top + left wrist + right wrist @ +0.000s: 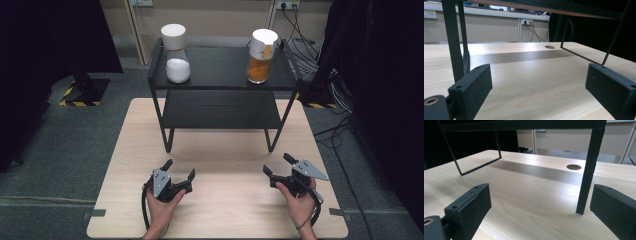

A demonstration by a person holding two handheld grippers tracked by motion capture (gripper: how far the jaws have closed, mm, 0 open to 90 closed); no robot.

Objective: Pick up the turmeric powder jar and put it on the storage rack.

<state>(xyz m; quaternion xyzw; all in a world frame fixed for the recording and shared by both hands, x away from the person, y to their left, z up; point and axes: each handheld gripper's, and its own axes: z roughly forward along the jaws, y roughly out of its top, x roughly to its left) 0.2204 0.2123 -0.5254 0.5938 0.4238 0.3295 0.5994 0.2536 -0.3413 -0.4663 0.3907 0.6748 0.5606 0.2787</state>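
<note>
A light wooden surface [220, 200] stands on grey carpeted floor [65, 145]. At its far end sits a black two-tier metal shelf [220, 107]. Beyond it runs a beige wall [215, 15] with a power socket [287, 5] at the far right, and loose cables [305, 47] trail below. Black curtains [45, 35] hang left and right. Yellow-black hazard tape [80, 103] marks the floor at the far left.

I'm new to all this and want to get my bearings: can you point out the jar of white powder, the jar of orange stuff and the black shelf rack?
jar of white powder [177, 69]: high view, on its white contents.
jar of orange stuff [259, 70]: high view, on its orange contents.
black shelf rack [220, 116]: high view, on its lower shelf.
</note>
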